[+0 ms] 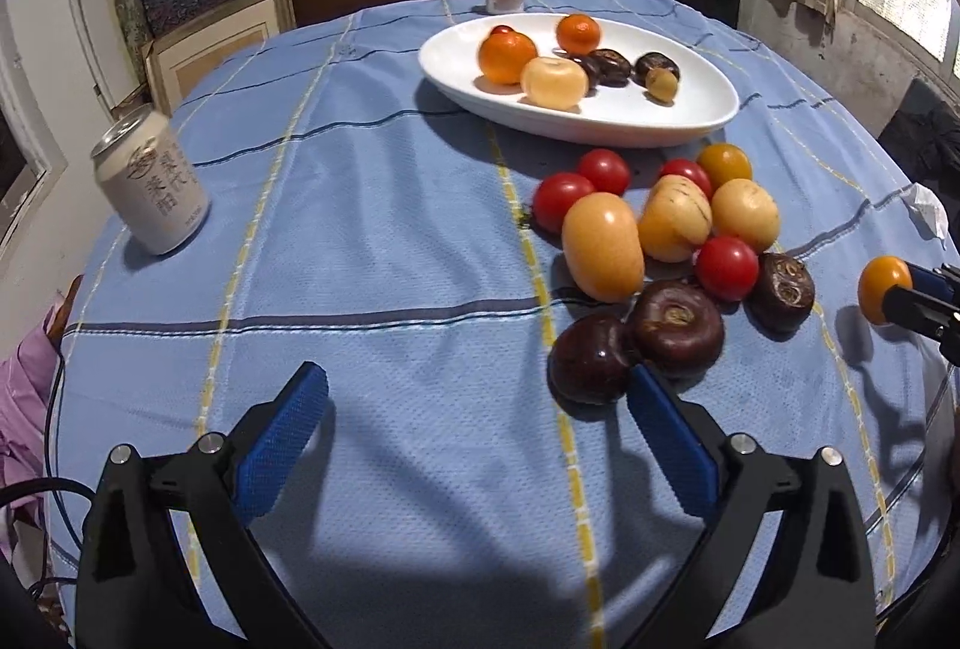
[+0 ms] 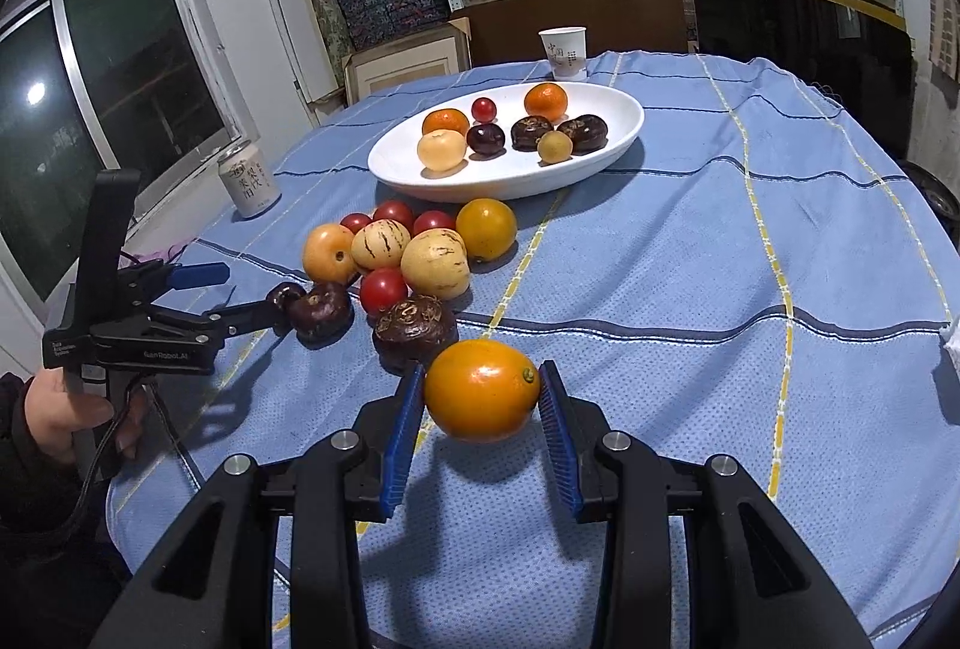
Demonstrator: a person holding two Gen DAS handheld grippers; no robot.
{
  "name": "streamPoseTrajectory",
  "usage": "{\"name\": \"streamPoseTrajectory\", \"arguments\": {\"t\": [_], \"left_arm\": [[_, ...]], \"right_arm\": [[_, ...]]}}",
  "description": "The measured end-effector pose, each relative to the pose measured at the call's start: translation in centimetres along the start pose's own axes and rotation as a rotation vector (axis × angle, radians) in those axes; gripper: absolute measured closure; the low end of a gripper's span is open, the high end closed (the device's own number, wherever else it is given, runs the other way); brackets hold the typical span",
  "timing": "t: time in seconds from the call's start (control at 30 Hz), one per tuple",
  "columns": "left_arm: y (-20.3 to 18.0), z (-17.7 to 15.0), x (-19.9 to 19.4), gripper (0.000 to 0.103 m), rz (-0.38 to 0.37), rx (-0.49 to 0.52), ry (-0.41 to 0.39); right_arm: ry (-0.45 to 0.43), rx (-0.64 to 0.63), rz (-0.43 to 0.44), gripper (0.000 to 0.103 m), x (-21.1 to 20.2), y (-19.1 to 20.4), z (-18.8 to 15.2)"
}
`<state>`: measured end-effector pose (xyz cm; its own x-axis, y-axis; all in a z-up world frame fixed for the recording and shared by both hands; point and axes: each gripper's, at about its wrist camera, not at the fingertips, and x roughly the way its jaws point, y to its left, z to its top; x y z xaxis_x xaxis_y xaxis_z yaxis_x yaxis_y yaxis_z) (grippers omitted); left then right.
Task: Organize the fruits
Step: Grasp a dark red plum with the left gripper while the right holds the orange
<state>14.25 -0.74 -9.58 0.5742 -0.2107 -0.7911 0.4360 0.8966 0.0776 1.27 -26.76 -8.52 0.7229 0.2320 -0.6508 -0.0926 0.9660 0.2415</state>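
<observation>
On the blue-clothed counter [image 2: 690, 289], the white plate [image 2: 612, 132] is part filled. The right hand-held gripper [image 2: 480, 397] pinches an orange fruit [image 2: 480, 389], which next needs carrying to the plate. The left hand-held gripper [image 1: 480, 391], spread, nears a dark fruit [image 1: 591, 358].

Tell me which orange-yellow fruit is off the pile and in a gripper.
The orange fruit between the right gripper pads, apart from the pile; the similar one lies beside the white plate.
</observation>
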Motion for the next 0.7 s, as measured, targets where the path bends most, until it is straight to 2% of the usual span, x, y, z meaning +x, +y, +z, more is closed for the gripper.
{"name": "streamPoseTrajectory", "arguments": {"t": [0.17, 0.27, 0.33, 0.47, 0.6, 0.63, 0.7], "left_arm": [[1.7, 0.2, -0.7, 0.004, 0.061, -0.047, -0.018], [1.4, 0.4, -0.7, 0.005, 0.003, -0.062, -0.002], [0.1, 0.3, -0.7, 0.005, -0.029, -0.034, -0.001], [-2.1, 0.4, -0.2, 0.005, -0.047, 0.016, 0.006], [-2.4, 0.1, 0.8, 0.004, -0.06, 0.029, 0.032], [-2.1, 0.0, 1.0, 0.006, -0.064, 0.018, 0.043], [-1.4, -0.2, 1.0, 0.02, -0.058, 0.001, 0.048]], "right_arm": [[0.003, 0.002, 0.009, 0.064, 0.1, 0.0, 0.1], [0.002, 0.008, 0.013, 0.064, 0.1, -0.2, 0.1], [0.002, 0.011, 0.015, 0.064, 0.2, -0.2, 0.1], [0.002, 0.012, 0.018, 0.064, 0.2, -0.2, 0.1], [-0.001, 0.018, 0.021, 0.064, 0.2, -0.3, 0.1], [-0.001, 0.02, 0.023, 0.064, 0.2, -0.3, 0.1], [-0.001, 0.022, 0.029, 0.064, 0.2, -0.4, 0.2]]}}
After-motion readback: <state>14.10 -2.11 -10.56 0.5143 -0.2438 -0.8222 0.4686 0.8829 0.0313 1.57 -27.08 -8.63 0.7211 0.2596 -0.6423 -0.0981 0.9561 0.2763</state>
